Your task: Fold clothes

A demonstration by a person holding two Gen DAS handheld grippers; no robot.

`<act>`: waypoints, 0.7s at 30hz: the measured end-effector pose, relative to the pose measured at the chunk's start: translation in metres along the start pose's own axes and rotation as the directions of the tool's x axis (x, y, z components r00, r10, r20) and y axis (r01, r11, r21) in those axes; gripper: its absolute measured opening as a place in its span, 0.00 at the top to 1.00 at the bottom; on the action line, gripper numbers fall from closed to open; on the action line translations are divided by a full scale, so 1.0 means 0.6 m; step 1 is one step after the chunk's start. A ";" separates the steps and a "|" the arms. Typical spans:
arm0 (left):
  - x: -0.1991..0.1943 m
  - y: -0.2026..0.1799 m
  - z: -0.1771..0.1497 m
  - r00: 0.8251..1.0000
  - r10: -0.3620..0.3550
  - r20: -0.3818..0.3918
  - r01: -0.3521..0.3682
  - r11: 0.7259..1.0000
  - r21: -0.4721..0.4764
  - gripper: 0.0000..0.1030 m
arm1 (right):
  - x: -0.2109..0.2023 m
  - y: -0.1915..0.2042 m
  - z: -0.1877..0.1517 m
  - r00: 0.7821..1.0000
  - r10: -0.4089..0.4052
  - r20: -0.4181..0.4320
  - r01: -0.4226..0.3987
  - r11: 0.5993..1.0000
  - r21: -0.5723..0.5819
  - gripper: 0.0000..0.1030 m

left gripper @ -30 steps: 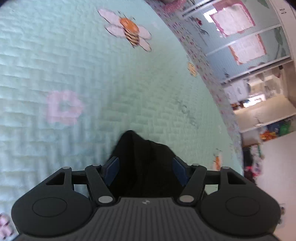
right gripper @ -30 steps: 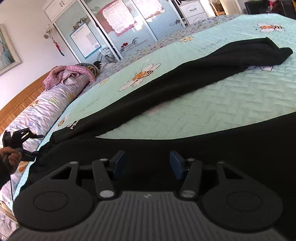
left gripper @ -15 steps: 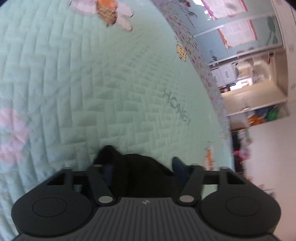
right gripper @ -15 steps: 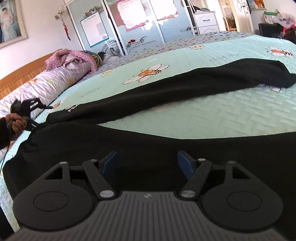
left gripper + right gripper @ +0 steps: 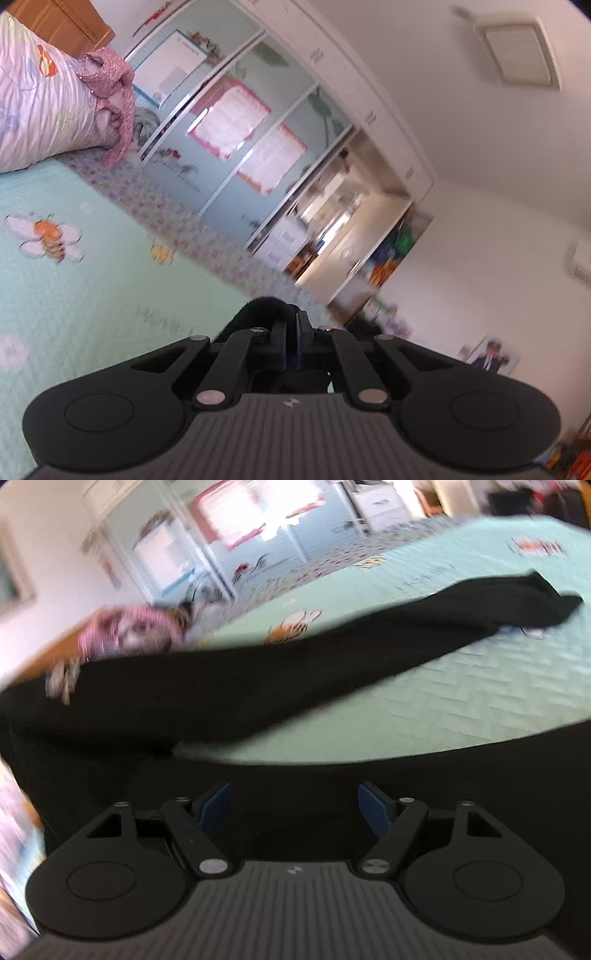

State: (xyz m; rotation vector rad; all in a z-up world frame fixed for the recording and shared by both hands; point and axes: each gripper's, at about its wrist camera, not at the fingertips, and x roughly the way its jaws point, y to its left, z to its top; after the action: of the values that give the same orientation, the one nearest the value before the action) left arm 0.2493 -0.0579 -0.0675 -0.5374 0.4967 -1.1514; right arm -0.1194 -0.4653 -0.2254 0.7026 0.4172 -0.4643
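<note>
Pinching a fold of black cloth point(image 5: 264, 308) between fully closed fingers, left gripper point(image 5: 291, 343) raised and tilted toward the room, with the mint bedspread point(image 5: 92, 295) below and to the left. Right gripper point(image 5: 293, 805) spread wide, blue pads point(image 5: 373, 808) well apart, nothing between them, poised just over the near edge of the same black garment point(image 5: 258, 686). Spread across the bedspread point(image 5: 480, 701) in two long dark bands, possibly trouser legs, one reaching to the far right, the nearer one running under the right gripper; left end blurred, seemingly lifted.

Judged soft, limp and light: likely to sag and drape from any single pinch, to slide easily over the quilted cover, and to bunch rather than hold a crease. Best taken at an edge or corner, hem or waistband, with both layers caught together; a second hold at the matching corner needed to keep the fold line straight. No risk of breakage; main risk a layer slipping free.
</note>
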 end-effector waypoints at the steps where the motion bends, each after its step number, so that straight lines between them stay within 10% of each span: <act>1: -0.008 0.004 -0.017 1.000 0.010 -0.014 -0.010 1.000 -0.015 0.97 | -0.008 0.003 0.006 1.000 0.012 0.009 -0.012 1.000 0.010 0.26; 21: -0.170 0.022 -0.185 0.985 -0.005 -0.171 -0.026 0.984 -0.178 0.92 | 0.021 0.133 0.098 0.988 0.154 0.004 -0.146 0.944 -0.296 0.25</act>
State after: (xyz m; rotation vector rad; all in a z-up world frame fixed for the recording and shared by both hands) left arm 0.1562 0.0264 -0.1518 -0.5934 0.7559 -1.1542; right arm -0.0539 -0.4559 -0.1501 0.4333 0.3943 -0.2588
